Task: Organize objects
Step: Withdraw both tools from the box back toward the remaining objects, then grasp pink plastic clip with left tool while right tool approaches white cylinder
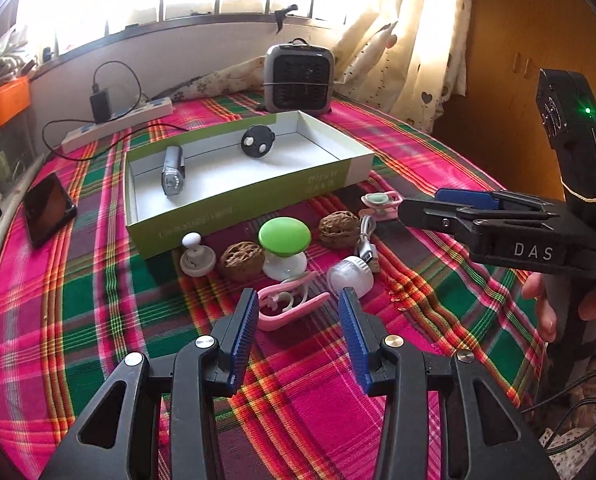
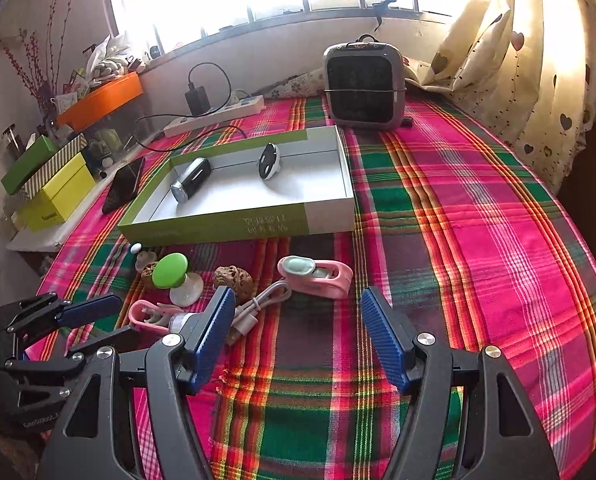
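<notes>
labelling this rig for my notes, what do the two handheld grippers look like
Both are black plastic with silver rivets and ribbed blue pads on the fingers. The left gripper matches the right gripper. The right one's body reads DAS in white, with a green light on its handle.

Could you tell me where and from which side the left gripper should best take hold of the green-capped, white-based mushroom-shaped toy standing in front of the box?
I would grip the green-capped mushroom-shaped toy at its narrow white neck under the cap, coming low from the front with the left gripper. The domed cap looks wide and slippery, and wrinkled brown walnuts flank it, so a side approach seems crowded.
</notes>
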Tool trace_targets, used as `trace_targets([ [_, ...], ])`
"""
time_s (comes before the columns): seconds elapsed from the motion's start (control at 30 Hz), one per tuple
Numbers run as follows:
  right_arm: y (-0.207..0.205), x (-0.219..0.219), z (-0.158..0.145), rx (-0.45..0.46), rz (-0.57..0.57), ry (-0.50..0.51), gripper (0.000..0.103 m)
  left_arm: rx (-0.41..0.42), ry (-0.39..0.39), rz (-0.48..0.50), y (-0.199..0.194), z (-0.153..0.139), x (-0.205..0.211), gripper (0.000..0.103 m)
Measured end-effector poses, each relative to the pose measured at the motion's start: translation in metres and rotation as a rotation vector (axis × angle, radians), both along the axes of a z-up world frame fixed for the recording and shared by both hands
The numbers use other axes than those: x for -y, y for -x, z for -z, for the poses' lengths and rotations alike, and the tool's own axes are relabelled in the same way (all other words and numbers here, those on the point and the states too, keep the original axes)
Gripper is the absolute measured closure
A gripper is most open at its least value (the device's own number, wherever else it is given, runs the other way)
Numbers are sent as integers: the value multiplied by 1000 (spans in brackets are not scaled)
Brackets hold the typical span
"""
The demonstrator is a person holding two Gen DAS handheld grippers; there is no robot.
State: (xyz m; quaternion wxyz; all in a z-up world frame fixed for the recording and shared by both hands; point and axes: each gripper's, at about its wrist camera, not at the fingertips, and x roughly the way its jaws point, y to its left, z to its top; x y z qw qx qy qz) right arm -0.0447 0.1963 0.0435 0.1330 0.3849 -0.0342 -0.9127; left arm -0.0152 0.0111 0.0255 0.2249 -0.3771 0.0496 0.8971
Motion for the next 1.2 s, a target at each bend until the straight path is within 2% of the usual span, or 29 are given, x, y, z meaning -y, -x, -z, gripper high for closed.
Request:
trace_targets([
  [0.27, -2, -4, 5, 13, -1, 19, 37, -10, 38, 38, 13, 5, -6, 63],
  [0.6, 0, -1, 10, 29, -12, 16, 37, -25, 69, 118, 4, 7, -15, 63],
  [0.67, 0, -1, 10, 29, -12, 17, 37, -36, 83, 102, 5, 5, -15, 63],
  [0.77, 0, 0, 10, 32, -13, 14, 37, -40, 66, 90, 12, 1, -10, 63],
  [0.9, 1, 1, 13, 42, -17, 17, 37, 2, 70, 114, 21, 8, -10, 63],
  [1.03, 1, 2, 14, 45, -19, 19, 37, 43, -17, 144, 22, 6, -7, 63],
  [1.2, 3, 1, 15, 49, -16, 21, 37, 54, 11, 157, 17, 10, -13, 63],
])
